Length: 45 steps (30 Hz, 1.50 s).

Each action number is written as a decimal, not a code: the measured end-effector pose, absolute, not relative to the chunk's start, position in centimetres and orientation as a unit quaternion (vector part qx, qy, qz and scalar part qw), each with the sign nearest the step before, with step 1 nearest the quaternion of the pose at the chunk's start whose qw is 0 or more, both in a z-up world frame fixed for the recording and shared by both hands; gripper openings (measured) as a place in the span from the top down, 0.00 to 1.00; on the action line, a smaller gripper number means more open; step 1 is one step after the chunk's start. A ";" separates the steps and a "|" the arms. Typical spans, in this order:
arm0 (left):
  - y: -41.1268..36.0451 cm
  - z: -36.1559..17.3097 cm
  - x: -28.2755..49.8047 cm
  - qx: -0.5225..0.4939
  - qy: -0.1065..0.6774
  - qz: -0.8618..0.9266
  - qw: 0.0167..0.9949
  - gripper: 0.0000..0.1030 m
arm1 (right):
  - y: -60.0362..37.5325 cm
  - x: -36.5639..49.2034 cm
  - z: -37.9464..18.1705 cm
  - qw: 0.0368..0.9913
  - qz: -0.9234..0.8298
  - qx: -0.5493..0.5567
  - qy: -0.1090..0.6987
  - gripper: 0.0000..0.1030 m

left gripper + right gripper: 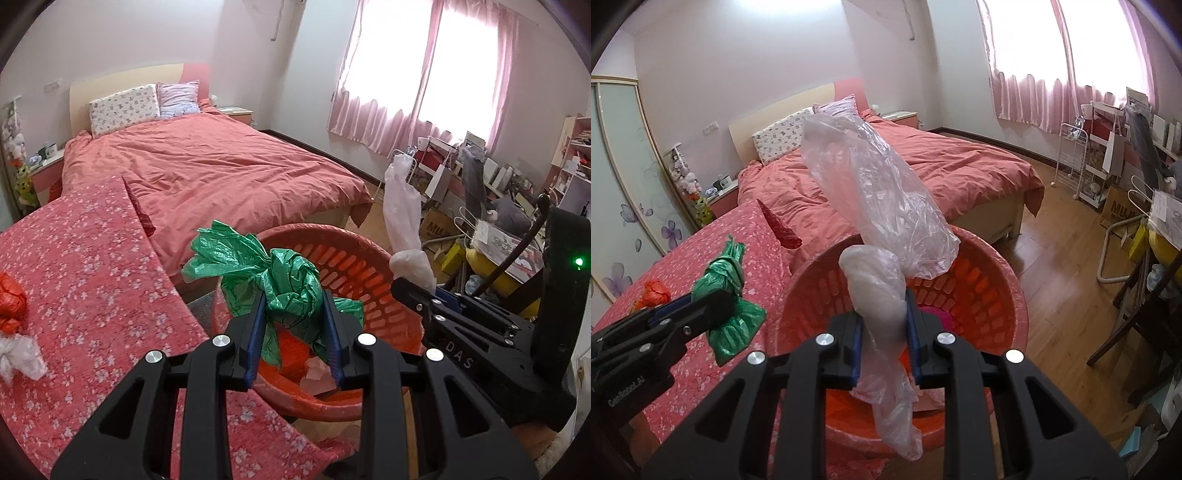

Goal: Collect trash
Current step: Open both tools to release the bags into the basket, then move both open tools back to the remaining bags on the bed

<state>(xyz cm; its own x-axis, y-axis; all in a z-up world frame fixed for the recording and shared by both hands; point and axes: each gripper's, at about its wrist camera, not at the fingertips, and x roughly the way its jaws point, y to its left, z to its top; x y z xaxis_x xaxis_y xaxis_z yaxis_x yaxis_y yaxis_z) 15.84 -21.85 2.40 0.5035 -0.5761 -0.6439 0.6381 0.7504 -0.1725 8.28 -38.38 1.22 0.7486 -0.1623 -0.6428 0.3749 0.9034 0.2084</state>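
Observation:
My left gripper [295,299] is shut on a knotted green plastic bag [291,280], held over the near rim of a red slatted basket [354,258]. My right gripper [882,302] is shut on a clear whitish plastic bag [879,184], which hangs over the basket [982,295]. In the right wrist view the left gripper [720,295] with the green bag [731,317] sits left of the basket rim. The right gripper [417,280] with its clear bag [402,206] shows beyond the basket's right side. An orange bag [11,302] and a crumpled clear bag [18,354] lie on the floral cloth.
A table with a red floral cloth [92,277] stands left of the basket. Behind is a bed with a salmon duvet [221,166]. A cluttered desk and boxes [498,206] fill the right side, with a white wire rack [1071,158] and wooden floor [1063,251] between.

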 end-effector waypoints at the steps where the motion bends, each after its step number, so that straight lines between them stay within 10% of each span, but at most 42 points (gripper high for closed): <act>1: -22.0 2.3 15.8 0.046 0.353 -0.352 0.865 0.71 | -38.6 8.4 1.1 0.920 -0.147 0.165 0.324 0.80; 9: -22.9 1.2 16.4 0.049 0.365 -0.350 0.861 0.64 | -39.5 9.4 0.6 0.916 -0.157 0.174 0.326 0.74; 26: -17.9 -0.1 17.6 0.046 0.382 -0.264 0.884 0.44 | -38.6 9.7 -0.1 0.918 -0.187 0.138 0.322 0.20; 43: -1.8 1.5 18.6 0.024 0.350 -0.113 0.930 0.43 | -25.6 14.0 2.6 0.943 -0.086 0.061 0.315 0.18; 45: 0.2 1.5 18.7 0.020 0.348 -0.092 0.933 0.28 | -23.6 14.8 2.8 0.945 -0.070 0.053 0.316 0.18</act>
